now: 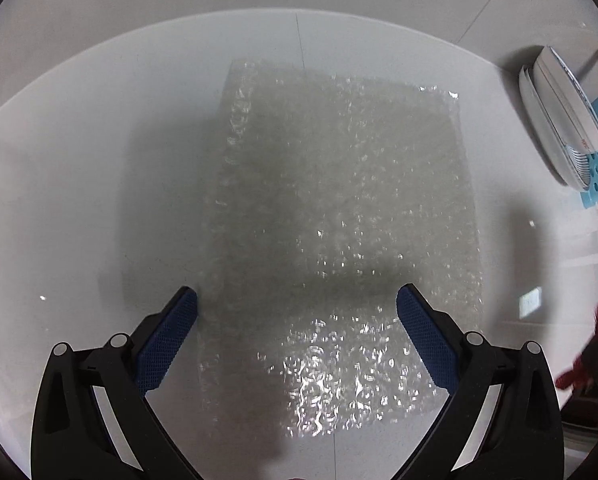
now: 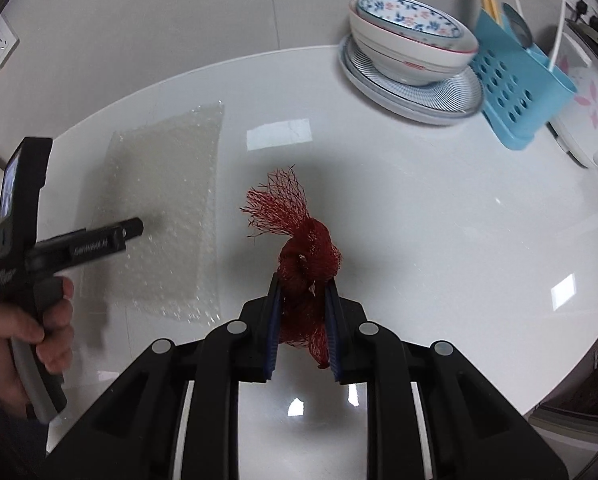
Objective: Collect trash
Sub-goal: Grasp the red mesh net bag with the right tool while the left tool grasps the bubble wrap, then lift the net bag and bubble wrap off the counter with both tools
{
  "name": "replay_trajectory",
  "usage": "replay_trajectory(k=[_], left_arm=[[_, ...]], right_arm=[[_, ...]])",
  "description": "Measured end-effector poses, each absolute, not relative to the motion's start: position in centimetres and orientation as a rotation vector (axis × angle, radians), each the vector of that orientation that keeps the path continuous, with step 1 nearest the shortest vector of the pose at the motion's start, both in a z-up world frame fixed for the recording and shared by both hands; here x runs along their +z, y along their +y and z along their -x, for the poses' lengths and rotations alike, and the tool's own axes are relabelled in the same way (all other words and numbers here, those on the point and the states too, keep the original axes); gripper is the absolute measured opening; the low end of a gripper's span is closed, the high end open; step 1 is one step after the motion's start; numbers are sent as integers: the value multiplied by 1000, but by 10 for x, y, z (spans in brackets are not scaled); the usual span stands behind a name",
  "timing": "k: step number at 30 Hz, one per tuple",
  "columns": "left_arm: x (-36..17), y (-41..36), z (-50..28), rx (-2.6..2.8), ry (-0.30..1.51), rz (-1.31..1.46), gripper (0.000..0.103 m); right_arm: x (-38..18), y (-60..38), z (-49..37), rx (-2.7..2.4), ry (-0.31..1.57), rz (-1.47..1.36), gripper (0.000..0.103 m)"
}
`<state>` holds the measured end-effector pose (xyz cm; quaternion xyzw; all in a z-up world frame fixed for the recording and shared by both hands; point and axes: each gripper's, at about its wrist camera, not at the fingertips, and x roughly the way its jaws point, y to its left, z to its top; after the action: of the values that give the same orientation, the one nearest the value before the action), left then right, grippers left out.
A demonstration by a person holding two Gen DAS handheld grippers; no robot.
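Left wrist view: the left tongs (image 1: 297, 296) hang wide apart, pointing steeply down over a sheet of clear bubble wrap (image 1: 339, 220) that lies flat on the white bench (image 1: 79, 180), with nothing between the blue pads (image 1: 167, 340). One pad sits near the sheet's left edge, the other over its lower right part. To lift it well, the pads probably need to pinch a raised edge or corner, since a flat, slippery film offers little to bite on

Right wrist view: the right tongs (image 2: 303, 300) are clamped on a knotted red mesh bag (image 2: 307, 264), its frayed end fanning out above the bench, seemingly clear of it. The grip looks firm through the knot, the sensible place to hold a limp net. At left, a hand (image 2: 23, 336) steers the other tool above the wrap; stacked bowls (image 2: 411, 44) and a blue utensil holder (image 2: 511, 92) stand well apart at the back
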<state>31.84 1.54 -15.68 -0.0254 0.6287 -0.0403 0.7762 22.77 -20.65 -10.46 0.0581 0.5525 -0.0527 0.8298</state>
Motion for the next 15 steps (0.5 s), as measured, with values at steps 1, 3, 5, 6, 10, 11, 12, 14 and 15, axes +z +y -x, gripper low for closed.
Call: replay_trajectory(k=[1, 3, 5, 6, 10, 11, 12, 14, 15], left_arm=[[-158, 12, -318, -69, 1362, 31, 96], [-160, 5, -318, -46, 1361, -2, 93], [-158, -2, -318, -37, 1364, -9, 80], [-157, -5, -318, -33, 1368, -13, 74], [-151, -19, -316, -57, 1385, -28, 14], [-151, -21, -315, -65, 1386, -30, 11], [-151, -22, -314, -67, 1380, -35, 10], [-150, -22, -311, -74, 1382, -19, 8], [-149, -21, -310, -79, 1383, -12, 7]], right_arm=[[-104, -208, -221, -110, 1172, -126, 18], [-103, -212, -212, -107, 1174, -132, 18], [-103, -217, -205, -101, 1176, -148, 18], [-103, -217, -208, -104, 1175, -150, 18], [-103, -221, -203, -101, 1172, -161, 18], [-105, -220, -205, -101, 1172, -162, 18], [-105, -221, -205, -100, 1171, -165, 18], [-104, -221, -203, -95, 1167, -174, 18], [-103, -221, -201, -91, 1163, -177, 18]])
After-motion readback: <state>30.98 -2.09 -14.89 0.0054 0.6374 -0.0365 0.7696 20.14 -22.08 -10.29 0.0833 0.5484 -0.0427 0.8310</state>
